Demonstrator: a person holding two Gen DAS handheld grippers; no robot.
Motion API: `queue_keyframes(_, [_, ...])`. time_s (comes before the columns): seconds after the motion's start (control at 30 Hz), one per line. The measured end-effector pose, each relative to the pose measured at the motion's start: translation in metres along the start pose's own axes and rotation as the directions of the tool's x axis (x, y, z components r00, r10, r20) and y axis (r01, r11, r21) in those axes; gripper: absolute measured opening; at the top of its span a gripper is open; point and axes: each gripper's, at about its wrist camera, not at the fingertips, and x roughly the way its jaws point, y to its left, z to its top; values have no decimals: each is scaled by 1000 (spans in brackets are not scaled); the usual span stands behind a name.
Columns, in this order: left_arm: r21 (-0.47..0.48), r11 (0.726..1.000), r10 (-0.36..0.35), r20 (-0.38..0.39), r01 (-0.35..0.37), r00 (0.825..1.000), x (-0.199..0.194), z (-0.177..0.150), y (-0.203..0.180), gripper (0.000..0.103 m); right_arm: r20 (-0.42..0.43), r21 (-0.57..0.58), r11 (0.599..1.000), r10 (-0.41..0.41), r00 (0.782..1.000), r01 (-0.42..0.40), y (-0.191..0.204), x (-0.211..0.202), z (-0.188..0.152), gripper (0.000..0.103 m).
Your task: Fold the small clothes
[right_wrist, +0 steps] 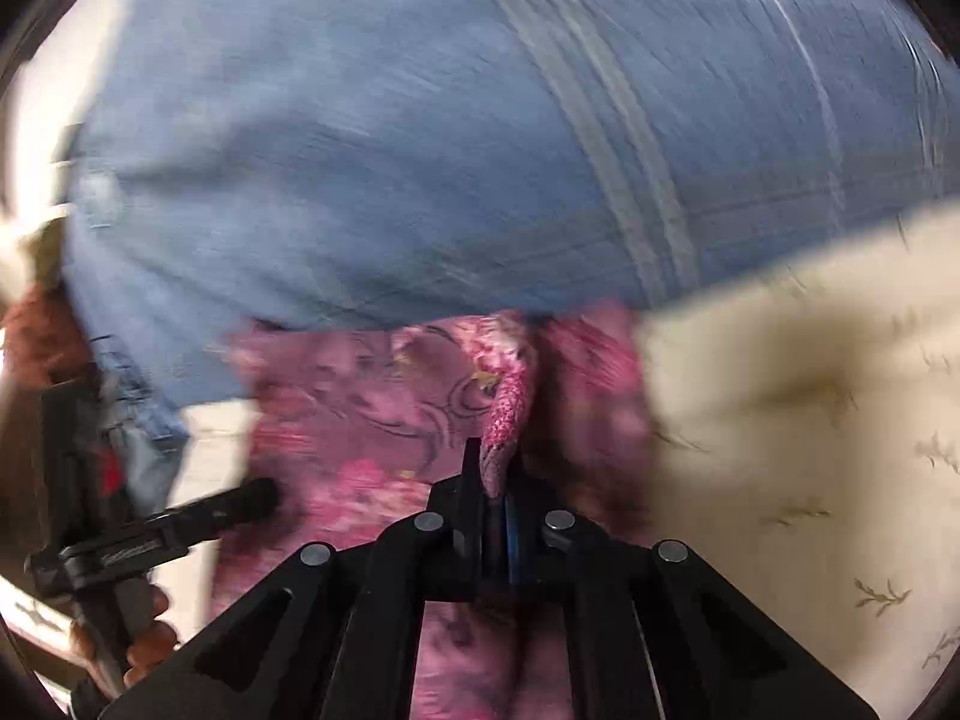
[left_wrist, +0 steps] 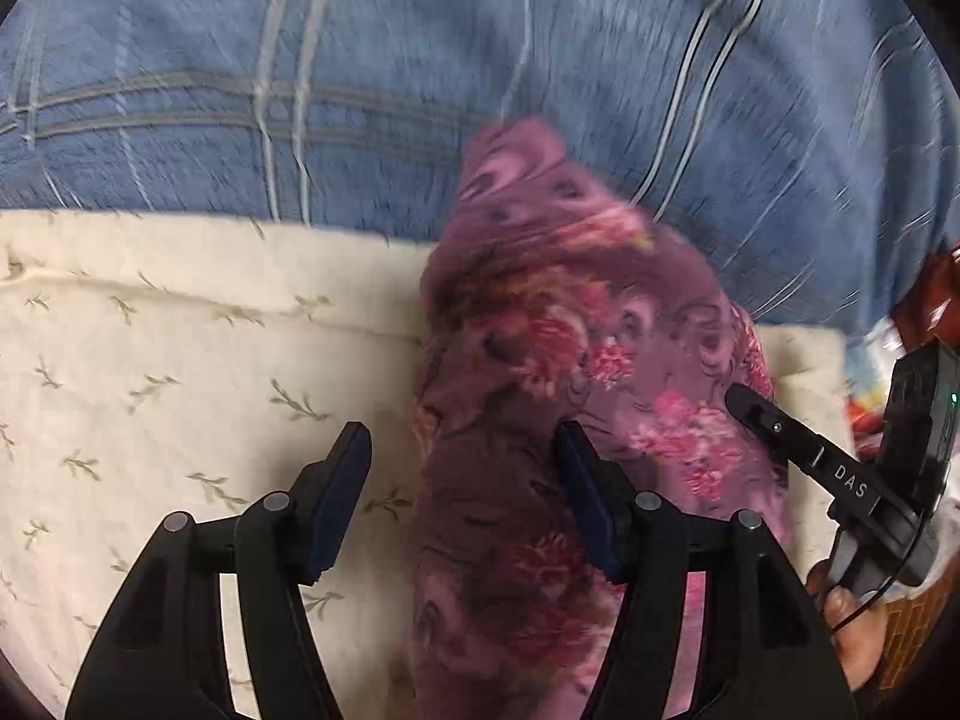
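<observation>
A purple cloth with pink flowers (left_wrist: 540, 360) lies bunched on the cream leaf-print bedding (left_wrist: 150, 360). My left gripper (left_wrist: 462, 450) is open; the cloth passes between its fingers, against the right one. My right gripper (right_wrist: 495, 474) is shut on a raised fold of the same cloth (right_wrist: 384, 408). In the left wrist view the right gripper (left_wrist: 744, 399) reaches the cloth's right side. In the right wrist view the left gripper (right_wrist: 258, 498) sits at the cloth's left edge.
A blue striped blanket (left_wrist: 420, 60) covers the far part of the bed, also in the right wrist view (right_wrist: 420, 120). Colourful items (left_wrist: 924, 300) lie at the far right edge. Both views are motion-blurred.
</observation>
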Motion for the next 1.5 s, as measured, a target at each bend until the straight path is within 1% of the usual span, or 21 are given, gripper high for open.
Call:
queue_keyframes(0.03, [-6, 1000, -2, 4, 2, 1000, 0, -1, -1, 60, -14, 22, 1000, 12, 1000, -11, -5, 3, -2, 4])
queue_keyframes(0.13, [25, 999, 23, 55, -25, 998, -14, -8, -10, 59, 23, 10, 999, 36, 999, -36, 1, -13, -5, 7])
queue_keyframes(0.17, [36, 999, 34, 63, -36, 997, -18, -9, -13, 59, 30, 22, 998, 64, 997, -65, 2, -20, -8, 12])
queue_keyframes(0.27, [68, 996, 54, 93, -61, 994, -30, -17, -21, 59, 64, 33, 992, 119, 991, -121, 6, -45, -19, 13])
queue_keyframes(0.33, [77, 995, 61, 114, -70, 992, -33, -22, -30, 59, 89, 11, 988, 151, 985, -152, 11, -57, -30, 21])
queue_keyframes(0.4, [79, 995, 58, 115, -67, 992, -37, -29, -31, 59, 103, -3, 978, 208, 973, -209, 16, -64, -43, 36])
queue_keyframes(0.47, [82, 994, 58, 112, -67, 992, -38, -32, -35, 59, 85, -36, 981, 195, 977, -193, 16, -62, -47, 39])
queue_keyframes(0.53, [89, 993, 71, 110, -81, 991, -38, -36, -37, 59, 31, -75, 990, 119, 992, -116, 17, -47, -57, 37])
queue_keyframes(0.6, [91, 991, 84, 104, -93, 991, -38, -42, -36, 59, 54, -128, 988, 93, 994, -86, 21, -42, -59, 37])
queue_keyframes(0.7, [92, 992, 76, 84, -84, 994, -45, -55, -29, 59, 41, -140, 989, 50, 998, -44, 27, -47, -55, 37])
queue_keyframes(0.77, [72, 995, 59, 82, -65, 995, -55, -61, -16, 59, 64, -90, 994, 61, 996, -55, 19, -61, -53, 39])
queue_keyframes(0.87, [12, 1000, 12, 64, -13, 998, -64, -64, 10, 61, 135, 67, 994, 82, 987, -92, -16, -85, -51, 49])
queue_keyframes(0.97, [-61, 995, -74, 16, 75, 997, -58, -70, 26, 61, 108, 97, 984, 140, 984, -151, -25, -83, -52, 51])
queue_keyframes(1.07, [-84, 986, -144, -24, 142, 989, -45, -72, 30, 62, 66, 86, 992, 83, 994, -88, -24, -69, -55, 53])
queue_keyframes(1.13, [-82, 979, -192, -54, 187, 980, -36, -74, 24, 68, 56, 139, 984, 101, 993, -108, -35, -59, -58, 56])
queue_keyframes(1.2, [-95, 965, -252, -94, 244, 963, -25, -71, 16, 72, 61, 135, 970, 198, 978, -204, -36, -56, -60, 61])
queue_keyframes(1.27, [-112, 945, -321, -125, 308, 939, -23, -75, 5, 77, -11, 108, 921, 379, 925, -376, -28, -47, -63, 65])
queue_keyframes(1.33, [-83, 949, -310, -97, 303, 946, -23, -80, -4, 80, -32, 36, 924, 382, 924, -381, -20, -46, -66, 67])
queue_keyframes(1.37, [-70, 953, -299, -90, 293, 950, -23, -80, -6, 77, -37, 1, 937, 350, 936, -350, -20, -45, -67, 59])
queue_keyframes(1.4, [-73, 956, -290, -69, 285, 955, -24, -83, -7, 62, -34, -17, 957, 289, 957, -289, -20, -43, -68, 42])
queue_keyframes(1.5, [-112, 948, -304, -43, 297, 952, -32, -84, -4, 31, 16, -43, 978, 204, 979, -203, -14, -46, -72, 31])
